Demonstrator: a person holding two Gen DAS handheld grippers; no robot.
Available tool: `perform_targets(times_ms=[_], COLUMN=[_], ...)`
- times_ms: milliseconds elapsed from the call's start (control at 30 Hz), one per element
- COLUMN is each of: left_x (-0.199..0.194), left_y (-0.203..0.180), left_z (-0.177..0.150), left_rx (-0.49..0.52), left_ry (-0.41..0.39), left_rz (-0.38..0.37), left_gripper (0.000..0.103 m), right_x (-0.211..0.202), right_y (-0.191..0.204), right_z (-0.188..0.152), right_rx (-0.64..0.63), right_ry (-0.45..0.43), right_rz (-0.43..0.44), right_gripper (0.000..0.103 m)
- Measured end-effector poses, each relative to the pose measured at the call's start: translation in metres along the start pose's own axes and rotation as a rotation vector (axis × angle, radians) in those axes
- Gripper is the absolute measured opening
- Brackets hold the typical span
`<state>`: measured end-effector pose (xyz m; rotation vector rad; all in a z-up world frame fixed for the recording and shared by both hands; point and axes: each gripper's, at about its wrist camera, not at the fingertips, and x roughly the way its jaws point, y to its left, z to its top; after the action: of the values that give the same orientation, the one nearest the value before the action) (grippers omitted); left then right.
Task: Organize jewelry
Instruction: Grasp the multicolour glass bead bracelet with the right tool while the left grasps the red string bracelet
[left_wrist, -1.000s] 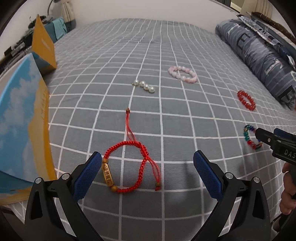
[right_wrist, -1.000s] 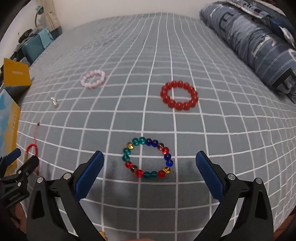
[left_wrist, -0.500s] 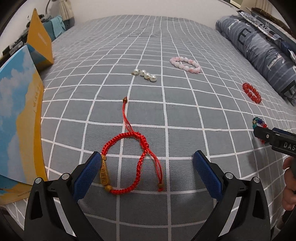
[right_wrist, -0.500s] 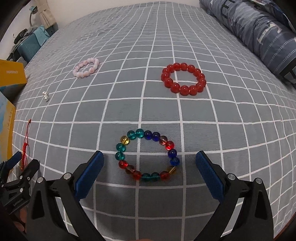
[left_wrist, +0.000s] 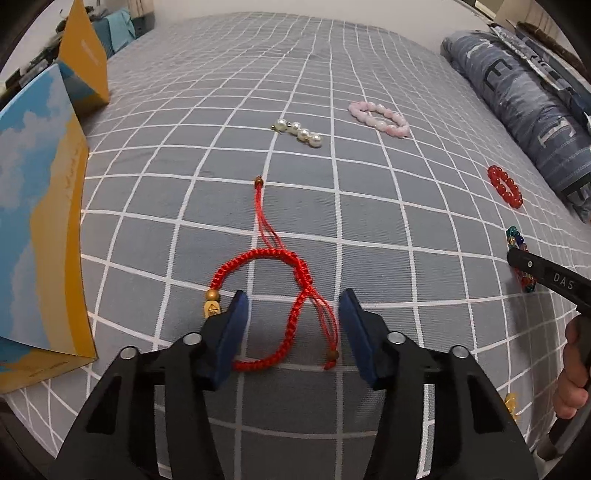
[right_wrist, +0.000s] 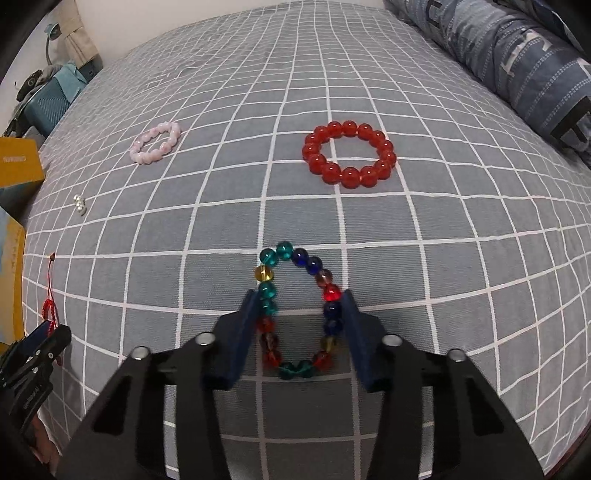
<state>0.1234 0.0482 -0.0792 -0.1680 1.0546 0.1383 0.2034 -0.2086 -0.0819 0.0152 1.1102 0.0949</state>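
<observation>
A red braided cord bracelet (left_wrist: 275, 295) with a gold charm lies on the grey checked bedspread. My left gripper (left_wrist: 293, 317) is down over it, jaws half closed around its right loop with gaps still showing. A multicoloured bead bracelet (right_wrist: 297, 306) lies between the jaws of my right gripper (right_wrist: 299, 314), squeezed into a narrow oval, both pads touching its sides. A red bead bracelet (right_wrist: 349, 154), a pink bead bracelet (right_wrist: 157, 142) and a short pearl string (left_wrist: 299, 133) lie farther out.
A blue and yellow box (left_wrist: 40, 229) stands at the left, a second yellow box (left_wrist: 83, 59) behind it. A folded blue striped quilt (left_wrist: 524, 96) lies along the right side of the bed (left_wrist: 369, 229).
Both grippers moved forward and down over their bracelets and their jaws narrowed. The multicoloured bracelet went from round to a squeezed oval between the right pads.
</observation>
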Motion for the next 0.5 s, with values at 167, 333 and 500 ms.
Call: perform_targets(times_ms=[167,333,500], left_x=[-0.002,-0.004,-0.011], left_y=[0.003,0.003,0.002], left_z=[0.000,0.001,0.001], left_rx=[-0.011,0.005,0.010], left_ry=[0.011,0.014,-0.005], left_rz=[-0.004,-0.039,-0.068], left_gripper=[0.027,0.003,0.003], right_x=[0.000,-0.001,-0.008], right_y=[-0.002,-0.001,-0.003], right_z=[0.000,0.000,-0.002], right_rx=[0.013,0.016,0.021], right_ry=[0.007,0.005,-0.013], right_rz=[-0.011,-0.027,-0.025], right_gripper=[0.020,0.018,0.018])
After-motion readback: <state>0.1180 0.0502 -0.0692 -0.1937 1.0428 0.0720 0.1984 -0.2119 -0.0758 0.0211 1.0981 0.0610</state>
